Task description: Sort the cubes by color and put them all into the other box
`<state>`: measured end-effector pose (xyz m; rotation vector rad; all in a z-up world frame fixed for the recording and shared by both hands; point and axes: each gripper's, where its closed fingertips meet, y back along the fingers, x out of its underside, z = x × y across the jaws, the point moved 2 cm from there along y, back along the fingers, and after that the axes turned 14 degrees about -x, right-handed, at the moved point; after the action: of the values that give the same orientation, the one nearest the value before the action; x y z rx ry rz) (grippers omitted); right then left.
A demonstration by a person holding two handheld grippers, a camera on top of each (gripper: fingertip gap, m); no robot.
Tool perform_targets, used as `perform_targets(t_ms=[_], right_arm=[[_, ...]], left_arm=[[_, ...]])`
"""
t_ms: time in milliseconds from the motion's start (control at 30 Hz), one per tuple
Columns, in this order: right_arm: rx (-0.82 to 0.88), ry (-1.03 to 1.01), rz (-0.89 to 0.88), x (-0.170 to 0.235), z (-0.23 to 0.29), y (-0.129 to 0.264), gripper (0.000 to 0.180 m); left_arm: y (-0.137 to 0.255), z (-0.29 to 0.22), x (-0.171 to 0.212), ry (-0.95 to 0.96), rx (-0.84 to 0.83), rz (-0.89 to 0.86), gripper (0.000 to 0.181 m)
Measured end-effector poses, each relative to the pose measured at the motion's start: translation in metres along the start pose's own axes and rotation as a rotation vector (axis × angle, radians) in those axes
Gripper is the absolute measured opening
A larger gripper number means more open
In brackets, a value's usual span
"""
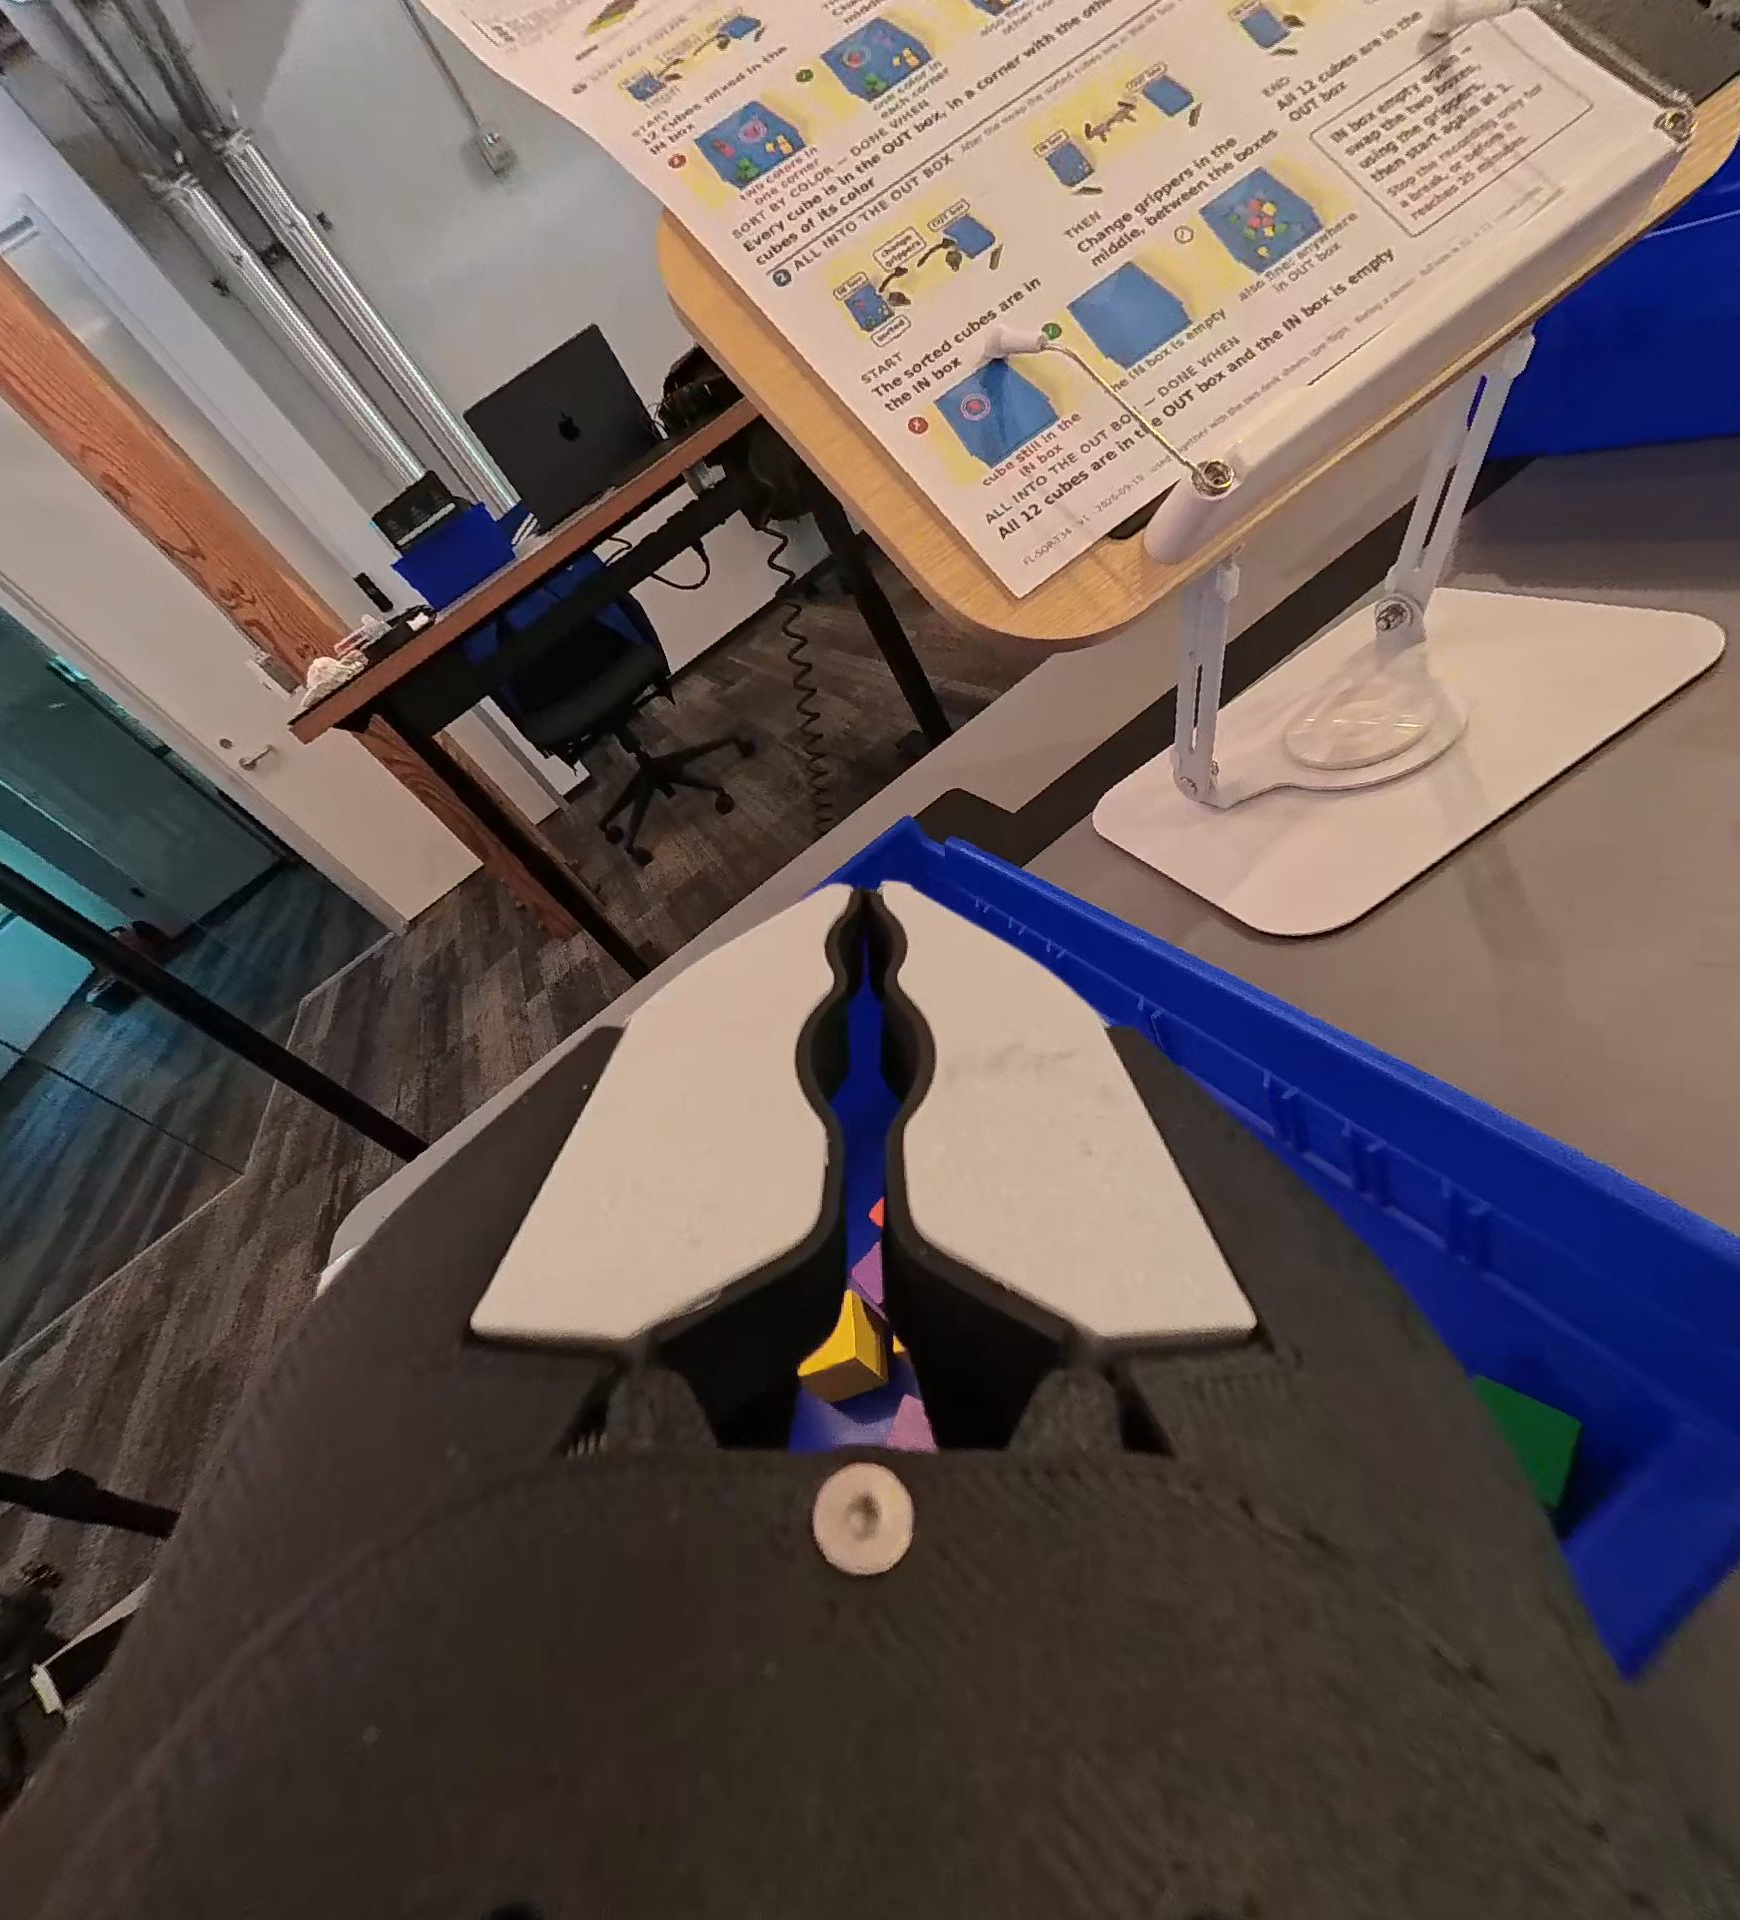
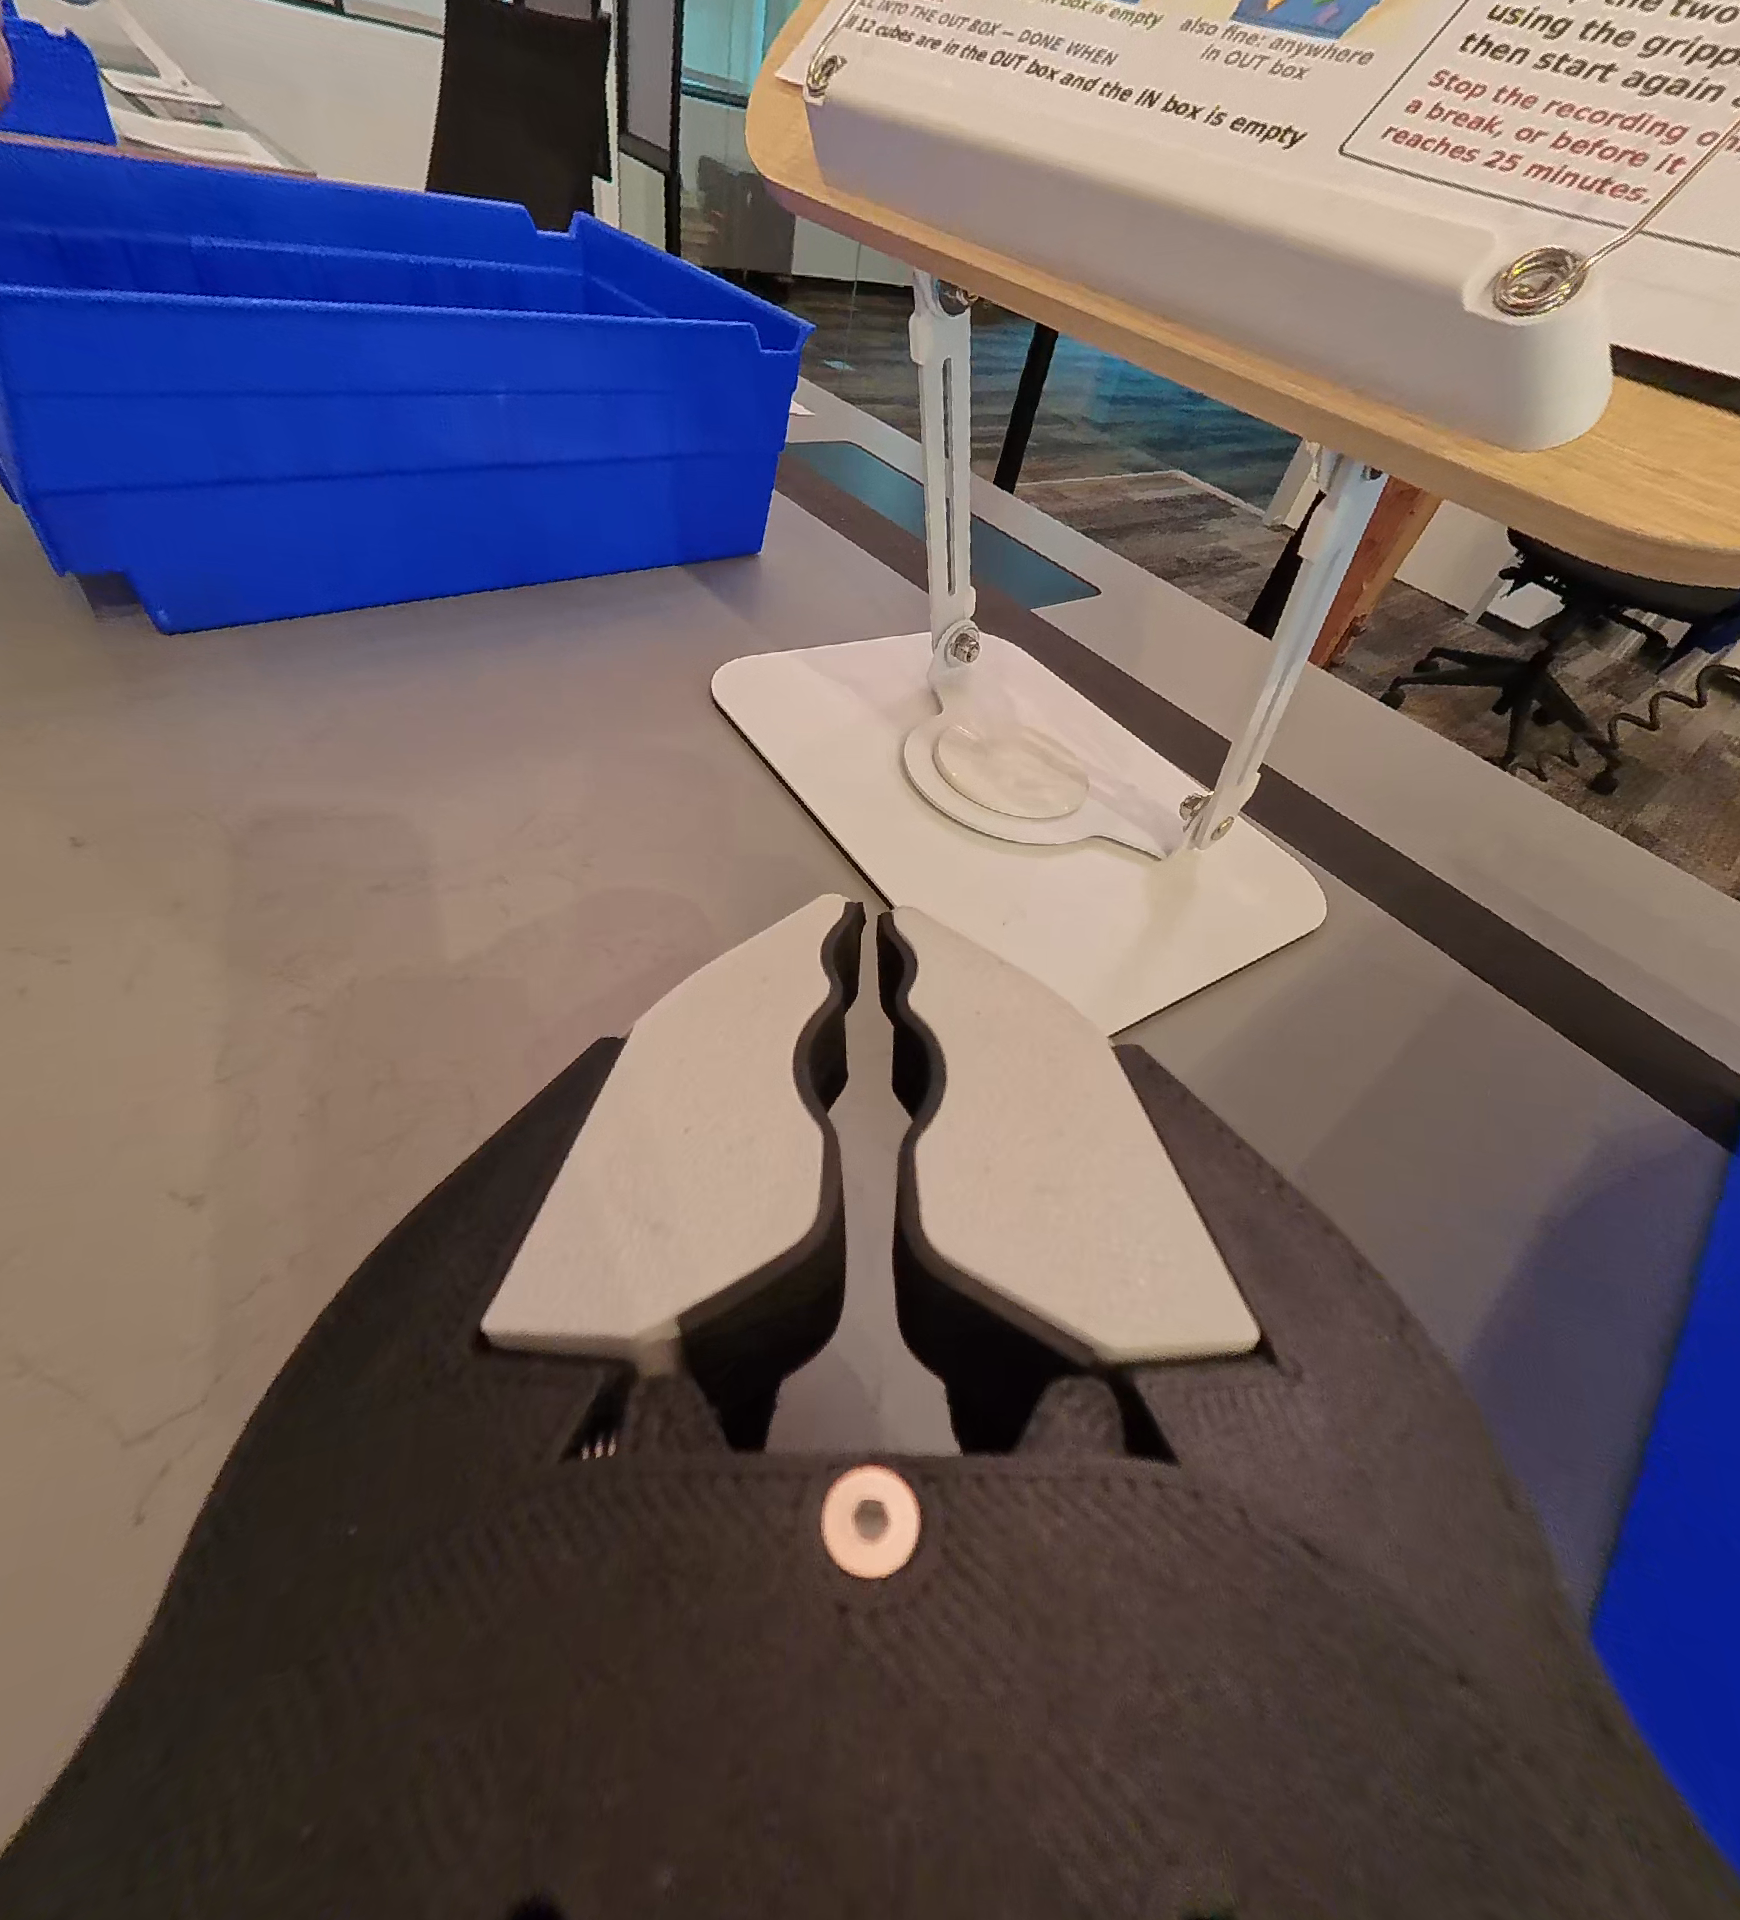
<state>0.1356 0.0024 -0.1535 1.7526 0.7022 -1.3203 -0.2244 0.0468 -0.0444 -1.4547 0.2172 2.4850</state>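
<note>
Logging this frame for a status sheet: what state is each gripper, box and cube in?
left gripper: shut, empty, over the cube box
right gripper: shut, empty, over the table
blue box: holds cubes
yellow cube: loose in the box
green cube: in box corner

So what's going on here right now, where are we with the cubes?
Neither gripper holds anything. The left gripper, fingers nearly together, hangs over the blue box that holds the cubes: a yellow cube, purple ones and a green cube show past it. The right gripper, also nearly closed, sits above the bare grey table, aimed at the white document stand. Stacked blue bins stand off to its left.
</note>
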Motion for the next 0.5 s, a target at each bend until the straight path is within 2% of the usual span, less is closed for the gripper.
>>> perform_targets(t_ms=[500], right_arm=[[-0.004,-0.001,-0.001,-0.0002,0.0007,-0.0002,0.002]], left_arm=[[-0.0010,-0.0014,0.0022,0.002,0.007,0.012,0.000]])
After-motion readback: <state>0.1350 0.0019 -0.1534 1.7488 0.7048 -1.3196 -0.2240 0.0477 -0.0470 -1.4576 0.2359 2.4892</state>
